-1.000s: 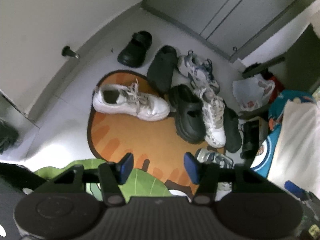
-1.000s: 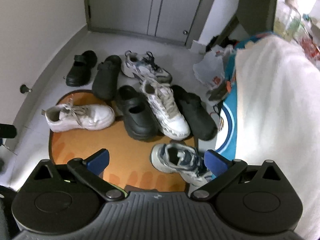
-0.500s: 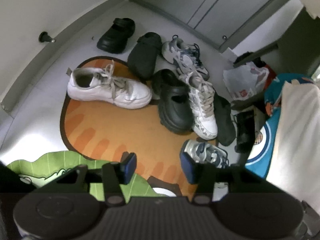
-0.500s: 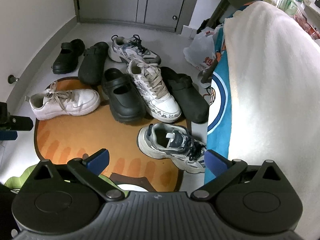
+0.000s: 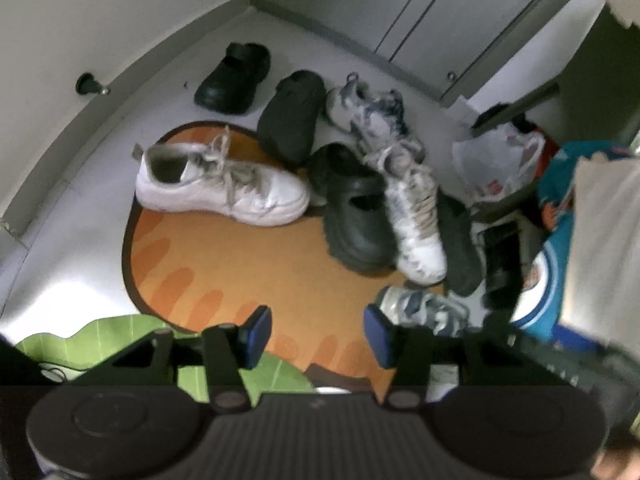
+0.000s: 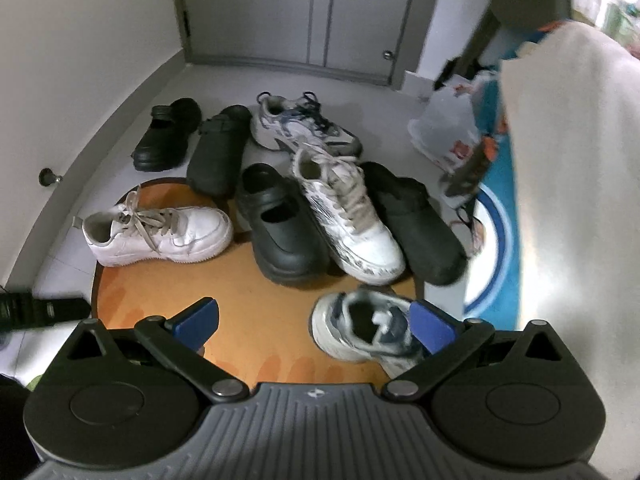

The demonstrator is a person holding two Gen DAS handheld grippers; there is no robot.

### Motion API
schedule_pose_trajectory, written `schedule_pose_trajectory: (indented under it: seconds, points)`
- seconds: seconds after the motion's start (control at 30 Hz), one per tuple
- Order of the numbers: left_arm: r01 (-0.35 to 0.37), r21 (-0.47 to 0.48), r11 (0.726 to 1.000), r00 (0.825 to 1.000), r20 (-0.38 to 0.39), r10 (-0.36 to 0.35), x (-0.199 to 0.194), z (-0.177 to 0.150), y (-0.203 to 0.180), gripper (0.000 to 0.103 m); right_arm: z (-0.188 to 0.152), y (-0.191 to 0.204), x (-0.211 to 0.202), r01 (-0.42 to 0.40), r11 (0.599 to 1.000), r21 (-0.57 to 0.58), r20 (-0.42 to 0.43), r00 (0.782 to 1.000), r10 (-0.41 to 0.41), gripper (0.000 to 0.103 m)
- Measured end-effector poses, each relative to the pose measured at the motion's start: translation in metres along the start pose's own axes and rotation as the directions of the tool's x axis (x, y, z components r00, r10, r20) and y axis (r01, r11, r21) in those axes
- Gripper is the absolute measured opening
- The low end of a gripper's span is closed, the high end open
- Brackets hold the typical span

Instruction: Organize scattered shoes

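Observation:
Several shoes lie scattered on and around an orange mat (image 6: 240, 308). A white lace-up sneaker (image 6: 160, 228) lies on its left side. In the middle a black chunky clog (image 6: 280, 224), a white patterned sneaker (image 6: 348, 216) and a black slipper (image 6: 416, 224) lie side by side. Behind them are another black clog (image 6: 166, 134), a black slipper (image 6: 218, 148) and a grey-blue sneaker (image 6: 300, 126). Its mate (image 6: 360, 328) lies nearest, just inside the right finger of my open right gripper (image 6: 314, 318), untouched. My left gripper (image 5: 316, 330) hangs open over the mat, with the white sneaker (image 5: 216, 190) ahead of it.
A white plastic bag (image 6: 448, 128) and a white cloth (image 6: 568, 200) over a blue round-patterned fabric (image 6: 492, 240) crowd the right side. Grey cabinet doors (image 6: 320, 12) close the back, with a doorstop (image 6: 48, 178) on the left wall. A green leaf-shaped mat (image 5: 120, 336) lies near the left gripper.
Both grippers have come down closer to the shoes. The near grey-blue sneaker now sits by the right gripper's right finger. Neither gripper's jaws have visibly changed.

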State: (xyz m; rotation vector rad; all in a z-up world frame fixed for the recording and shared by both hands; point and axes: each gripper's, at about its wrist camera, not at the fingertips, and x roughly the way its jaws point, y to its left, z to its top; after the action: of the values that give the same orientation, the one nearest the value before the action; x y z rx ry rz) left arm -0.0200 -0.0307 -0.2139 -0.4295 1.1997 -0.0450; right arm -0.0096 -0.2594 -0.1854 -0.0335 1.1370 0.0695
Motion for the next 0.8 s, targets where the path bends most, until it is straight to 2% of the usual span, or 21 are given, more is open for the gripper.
schedule_pose_trajectory:
  seconds: [0.1, 0.33, 0.5, 0.57, 0.8]
  points:
    - [-0.019, 0.003, 1.000, 0.999, -0.026, 0.019, 0.011, 0.000, 0.007, 0.053, 0.009, 0.004, 0.012, -0.038, 0.999, -0.023, -0.040, 0.998, 0.037, 0.103]
    - [-0.012, 0.064, 0.998, 0.993, -0.115, 0.019, 0.040, 0.025, 0.007, 0.051, 0.008, 0.013, 0.042, -0.020, 0.995, -0.094, -0.116, 0.993, 0.009, 0.103]
    - [-0.020, 0.091, 0.996, 0.998, -0.059, 0.025, 0.042, 0.060, 0.000, 0.051, 0.025, 0.005, 0.065, -0.004, 0.997, -0.071, -0.146, 0.989, -0.006, 0.103]
    - [-0.031, 0.115, 0.993, 0.999, -0.038, 0.035, 0.043, 0.068, -0.005, 0.051, 0.032, 0.004, 0.070, -0.013, 0.998, -0.069, -0.136, 0.991, 0.004, 0.103]
    - [0.004, 0.169, 0.986, 1.000, -0.020, 0.000, 0.040, 0.085, -0.025, 0.051, 0.050, 0.001, 0.065, -0.071, 0.995, -0.074, -0.090, 0.994, 0.065, 0.103]
